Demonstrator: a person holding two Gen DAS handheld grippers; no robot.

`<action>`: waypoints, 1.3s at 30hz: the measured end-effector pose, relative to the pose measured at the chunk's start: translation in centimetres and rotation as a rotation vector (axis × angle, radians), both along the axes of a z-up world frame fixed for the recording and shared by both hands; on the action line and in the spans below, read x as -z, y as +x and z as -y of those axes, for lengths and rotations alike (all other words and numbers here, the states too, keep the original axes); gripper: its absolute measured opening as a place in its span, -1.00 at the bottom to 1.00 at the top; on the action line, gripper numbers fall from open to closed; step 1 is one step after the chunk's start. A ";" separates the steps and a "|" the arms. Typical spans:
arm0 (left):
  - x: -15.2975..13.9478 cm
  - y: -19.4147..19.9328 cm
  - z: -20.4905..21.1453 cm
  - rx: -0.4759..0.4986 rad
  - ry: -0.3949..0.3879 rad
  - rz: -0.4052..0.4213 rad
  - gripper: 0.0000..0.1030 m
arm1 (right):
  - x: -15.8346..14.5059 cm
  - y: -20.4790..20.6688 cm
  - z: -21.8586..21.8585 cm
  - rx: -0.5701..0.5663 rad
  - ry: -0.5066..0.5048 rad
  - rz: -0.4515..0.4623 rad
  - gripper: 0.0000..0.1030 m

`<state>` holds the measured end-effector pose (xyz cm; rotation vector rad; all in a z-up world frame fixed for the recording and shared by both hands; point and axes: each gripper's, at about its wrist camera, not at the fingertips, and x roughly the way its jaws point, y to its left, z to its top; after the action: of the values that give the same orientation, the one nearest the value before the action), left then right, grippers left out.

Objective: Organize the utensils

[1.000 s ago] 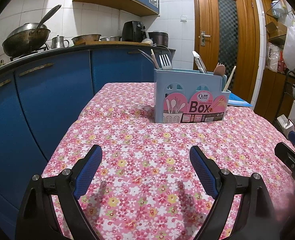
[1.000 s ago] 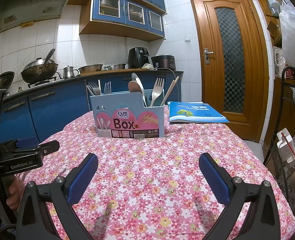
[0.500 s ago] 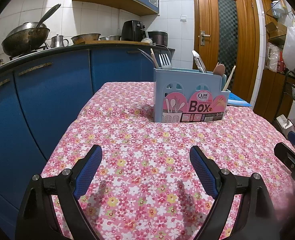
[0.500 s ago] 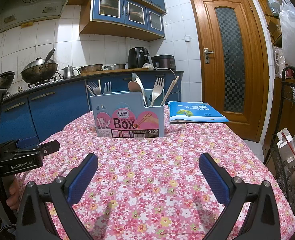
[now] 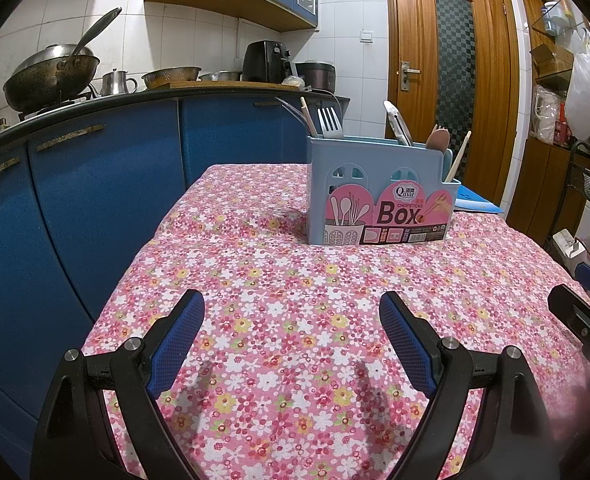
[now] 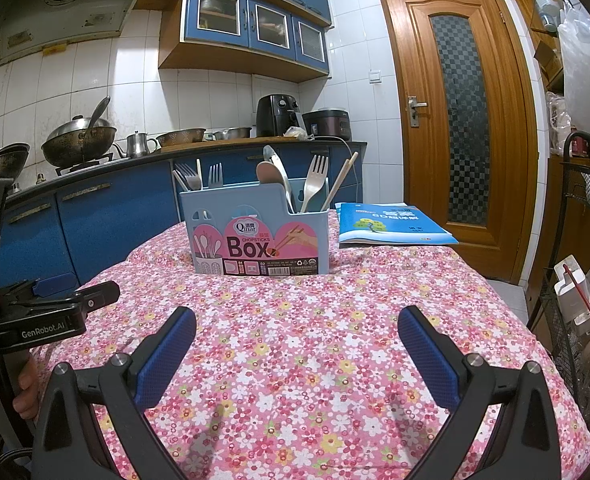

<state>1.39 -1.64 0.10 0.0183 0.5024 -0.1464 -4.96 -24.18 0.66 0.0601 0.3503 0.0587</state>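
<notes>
A light blue utensil box point(image 5: 379, 194) with a pink "Box" label stands on the floral tablecloth point(image 5: 295, 280). It also shows in the right wrist view point(image 6: 255, 232). Forks point(image 6: 315, 176), spoons point(image 6: 273, 172) and chopsticks point(image 6: 341, 180) stand upright in its compartments. My left gripper point(image 5: 291, 320) is open and empty, low over the cloth, well short of the box. My right gripper point(image 6: 297, 332) is open and empty too, facing the box from the near side. The left gripper's body shows at the left of the right wrist view point(image 6: 47, 312).
A blue book point(image 6: 391, 224) lies on the table behind and right of the box. Blue kitchen cabinets point(image 5: 95, 184) run along the left with a wok point(image 5: 51, 76) on top. A wooden door point(image 6: 459, 120) and a wire rack point(image 6: 575, 320) stand at the right.
</notes>
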 end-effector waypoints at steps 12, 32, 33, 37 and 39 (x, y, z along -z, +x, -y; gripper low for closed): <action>0.0 0.0 0.0 0.000 0.000 0.000 0.75 | 0.0 0.0 0.0 0.000 0.001 0.000 0.99; 0.0 0.0 0.0 -0.001 -0.001 0.000 0.75 | 0.0 0.0 0.0 0.000 0.002 -0.002 0.99; 0.0 0.0 0.0 -0.001 -0.001 0.000 0.75 | 0.0 0.0 0.0 0.000 0.002 -0.001 0.99; 0.1 0.0 0.1 0.001 0.001 -0.005 0.75 | 0.0 0.0 0.0 0.000 0.002 -0.001 0.99; 0.2 0.1 0.1 0.002 0.001 -0.007 0.75 | 0.0 0.0 0.0 0.000 0.002 -0.002 1.00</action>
<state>1.50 -1.76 -0.06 0.0194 0.5095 -0.1477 -4.97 -24.20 0.70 0.0623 0.3519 0.0586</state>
